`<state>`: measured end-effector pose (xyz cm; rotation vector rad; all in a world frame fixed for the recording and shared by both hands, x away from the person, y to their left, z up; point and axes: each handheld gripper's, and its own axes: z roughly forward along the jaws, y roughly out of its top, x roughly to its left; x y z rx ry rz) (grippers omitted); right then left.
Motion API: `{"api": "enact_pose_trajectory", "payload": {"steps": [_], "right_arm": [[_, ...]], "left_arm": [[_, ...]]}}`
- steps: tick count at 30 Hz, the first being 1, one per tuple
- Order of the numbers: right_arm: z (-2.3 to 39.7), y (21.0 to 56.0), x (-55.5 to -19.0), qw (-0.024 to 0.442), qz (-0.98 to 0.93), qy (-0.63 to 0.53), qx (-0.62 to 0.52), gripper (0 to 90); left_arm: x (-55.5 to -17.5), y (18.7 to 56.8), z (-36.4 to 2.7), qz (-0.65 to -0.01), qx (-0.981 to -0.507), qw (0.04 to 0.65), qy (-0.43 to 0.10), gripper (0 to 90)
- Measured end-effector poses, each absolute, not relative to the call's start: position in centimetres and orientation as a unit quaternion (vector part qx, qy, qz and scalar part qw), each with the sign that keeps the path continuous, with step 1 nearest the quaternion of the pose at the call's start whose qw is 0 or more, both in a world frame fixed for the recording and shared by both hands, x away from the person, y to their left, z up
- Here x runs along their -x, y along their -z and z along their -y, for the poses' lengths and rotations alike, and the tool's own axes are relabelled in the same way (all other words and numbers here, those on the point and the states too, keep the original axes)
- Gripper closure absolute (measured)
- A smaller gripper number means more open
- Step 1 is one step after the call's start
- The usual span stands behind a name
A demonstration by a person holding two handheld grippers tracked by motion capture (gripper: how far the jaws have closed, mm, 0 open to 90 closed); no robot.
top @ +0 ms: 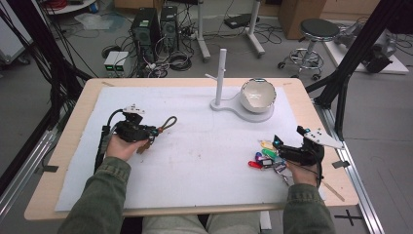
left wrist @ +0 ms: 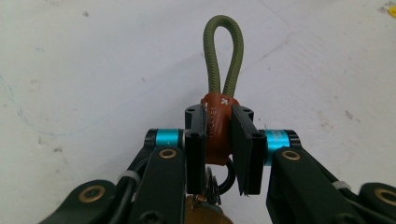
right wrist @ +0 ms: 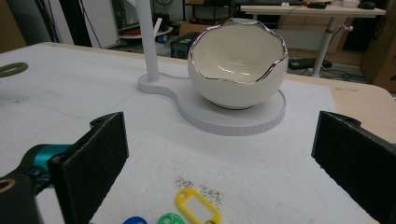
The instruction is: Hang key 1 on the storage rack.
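Observation:
A keychain with a brown leather fob (left wrist: 215, 126) and an olive cord loop (left wrist: 223, 51) sits between the pads of my left gripper (left wrist: 219, 116), which is shut on the fob. Its metal ring (left wrist: 229, 179) and a brass key (left wrist: 203, 214) hang below the jaws. In the high view the left gripper (top: 154, 130) is at the mat's left, with the cord loop (top: 168, 122) pointing right. My right gripper (right wrist: 223, 135) stands open with nothing between its jaws. It is at the mat's right (top: 287, 136), facing the bowl (right wrist: 238, 70), just behind the coloured key tags (top: 265, 157).
A white stand (top: 229, 105) with an upright post (top: 220, 73) and side peg holds a white egg-shell bowl (top: 257, 94) at the back centre. Yellow (right wrist: 198, 205), green (right wrist: 170, 218) and blue (right wrist: 135, 220) tags lie under the right gripper. A white mat (top: 204, 161) covers the wooden table (top: 73, 146).

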<state>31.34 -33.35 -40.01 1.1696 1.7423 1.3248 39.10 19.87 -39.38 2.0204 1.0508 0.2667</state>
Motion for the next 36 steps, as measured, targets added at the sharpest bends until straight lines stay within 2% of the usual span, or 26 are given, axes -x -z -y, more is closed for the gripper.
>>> {"api": "enact_pose_trajectory", "payload": {"steps": [18,36], "right_arm": [[33.3,40.1,-31.4,0.322,-0.666,-0.503,-0.447,2.9],[33.5,40.1,-31.4,0.322,-0.666,-0.504,-0.446,2.8]], "left_arm": [[-41.2,35.5,-21.2,-0.438,-0.763,0.464,-0.102,75.8],[-44.9,31.1,-20.3,-0.449,-0.748,0.477,-0.106,75.8]]}}
